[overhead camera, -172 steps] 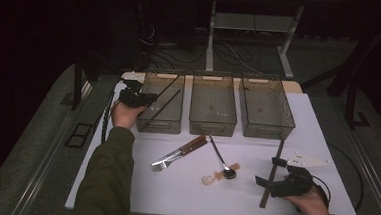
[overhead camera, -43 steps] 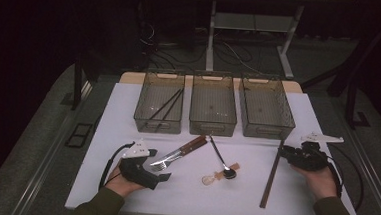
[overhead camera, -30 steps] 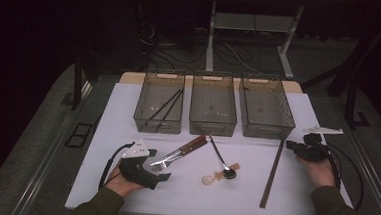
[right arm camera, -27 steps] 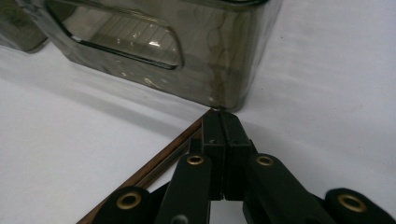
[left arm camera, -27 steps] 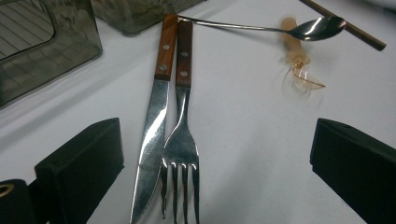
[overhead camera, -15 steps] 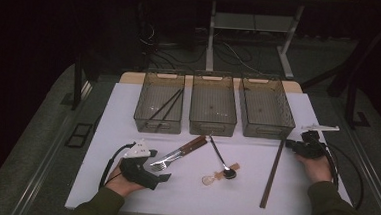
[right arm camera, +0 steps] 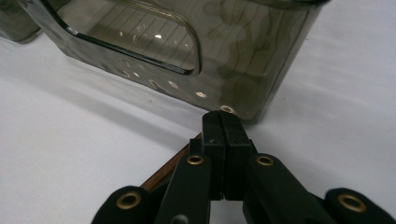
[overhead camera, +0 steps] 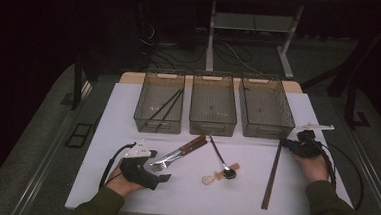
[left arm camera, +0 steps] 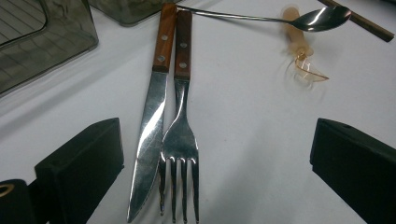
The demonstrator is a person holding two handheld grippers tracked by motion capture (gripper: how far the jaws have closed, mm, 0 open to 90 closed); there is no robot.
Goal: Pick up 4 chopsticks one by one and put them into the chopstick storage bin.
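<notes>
A wooden-handled knife (left arm camera: 149, 126) and fork (left arm camera: 180, 135) lie side by side on the white table (overhead camera: 128, 113). My left gripper (overhead camera: 161, 170) rests at their tips, open, and in the left gripper view (left arm camera: 217, 163) its jaws stand wide on either side of blade and tines without touching them. A metal spoon (overhead camera: 220, 159) lies across a clear amber piece (overhead camera: 214, 178). A long dark stick (overhead camera: 272, 175) lies at the right. My right gripper (overhead camera: 287, 143) is at its far end, jaws shut (right arm camera: 224, 135). The brown stick (right arm camera: 163, 175) runs beneath them, and whether it is pinched is hidden.
Three smoky see-through bins stand in a row at the back: the left bin (overhead camera: 157, 124) holds two dark chopsticks (overhead camera: 166, 105), while the middle bin (overhead camera: 212, 127) and the right bin (overhead camera: 265, 129) look bare. The right bin's corner (right arm camera: 243, 93) is just ahead of my right jaws.
My left hand came back from the left bin to the knife and fork and has since kept still. My right hand moved from the table's front to the stick's far end.
</notes>
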